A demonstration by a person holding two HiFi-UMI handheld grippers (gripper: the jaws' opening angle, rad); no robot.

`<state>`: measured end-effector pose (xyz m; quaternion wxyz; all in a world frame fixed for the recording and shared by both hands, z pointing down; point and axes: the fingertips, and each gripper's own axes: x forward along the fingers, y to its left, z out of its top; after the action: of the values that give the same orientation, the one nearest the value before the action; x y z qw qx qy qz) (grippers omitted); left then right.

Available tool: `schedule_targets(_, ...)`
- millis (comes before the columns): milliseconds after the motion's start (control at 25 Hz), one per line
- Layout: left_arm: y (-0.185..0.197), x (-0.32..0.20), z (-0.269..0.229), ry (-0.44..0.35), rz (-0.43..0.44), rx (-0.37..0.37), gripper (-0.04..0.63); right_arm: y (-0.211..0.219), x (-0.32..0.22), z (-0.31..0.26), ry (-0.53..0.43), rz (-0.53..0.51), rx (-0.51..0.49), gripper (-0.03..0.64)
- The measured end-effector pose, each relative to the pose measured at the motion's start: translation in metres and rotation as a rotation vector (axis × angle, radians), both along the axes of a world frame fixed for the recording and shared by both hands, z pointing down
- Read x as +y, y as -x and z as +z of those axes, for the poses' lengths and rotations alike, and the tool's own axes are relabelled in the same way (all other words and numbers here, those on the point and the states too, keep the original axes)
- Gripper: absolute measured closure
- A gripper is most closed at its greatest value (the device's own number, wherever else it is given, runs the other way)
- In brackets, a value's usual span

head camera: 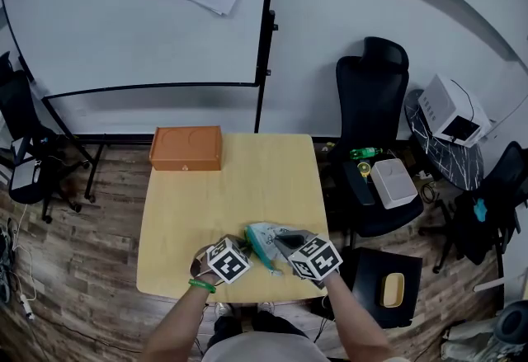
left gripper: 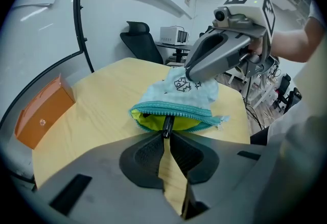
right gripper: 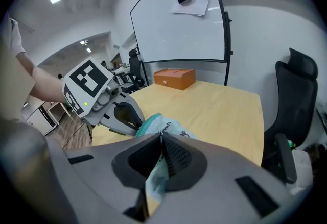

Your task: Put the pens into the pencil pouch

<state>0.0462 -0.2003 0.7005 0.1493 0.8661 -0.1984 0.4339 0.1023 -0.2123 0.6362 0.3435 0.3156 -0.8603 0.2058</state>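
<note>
Left gripper (left gripper: 165, 137) fingers (left gripper: 147, 154) clamped on black pen (left gripper: 167, 124), tip inside pouch (left gripper: 176, 96) mouth | right gripper (right gripper: 161, 139) fingers pinching pouch cloth opposite that mouth | we see pouch lying on bench (left gripper: 110, 110)

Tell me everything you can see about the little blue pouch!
The pouch is soft pale-blue cloth with a small dark print, a teal zipper and a yellow-green lining. It lies on the wooden table, near the person's edge, with its zipper open and its mouth gaping. The right gripper pinches its cloth between shut fingers. The left gripper holds a dark pen whose end sits in the mouth.
</note>
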Motion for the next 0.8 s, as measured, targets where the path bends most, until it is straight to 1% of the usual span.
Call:
schedule_targets(120, 0.002, 0.001, 0.002, 0.009, -0.011, 0.01, 0.551, -0.005, -0.005, 0.003, -0.005, 0.038, 0.002, 0.604)
schedule_targets(200, 0.004, 0.001, 0.003, 0.011, -0.014, 0.011, 0.551, -0.006, -0.007, 0.002, -0.01, 0.055, -0.006, 0.59)
schedule_targets(360, 0.009, 0.004, 0.004, 0.014, -0.022, 0.019, 0.551, -0.007, -0.009, -0.003, -0.026, 0.072, -0.027, 0.509)
schedule_targets(440, 0.012, 0.006, 0.004, 0.019, -0.026, 0.022, 0.551, -0.008, -0.01, -0.007, -0.037, 0.082, -0.034, 0.488)
schedule_targets(600, 0.019, 0.007, 0.004, 0.02, -0.038, 0.023, 0.551, -0.011, -0.012, -0.016, -0.056, 0.099, -0.046, 0.468)
schedule_targets(720, 0.022, 0.005, 0.004, 0.02, -0.046, 0.027, 0.551, -0.014, -0.014, -0.021, -0.068, 0.115, -0.052, 0.466)
schedule_targets(800, 0.025, 0.004, 0.007, 0.023, -0.048, 0.014, 0.551, -0.016, -0.015, -0.024, -0.076, 0.126, -0.057, 0.469)
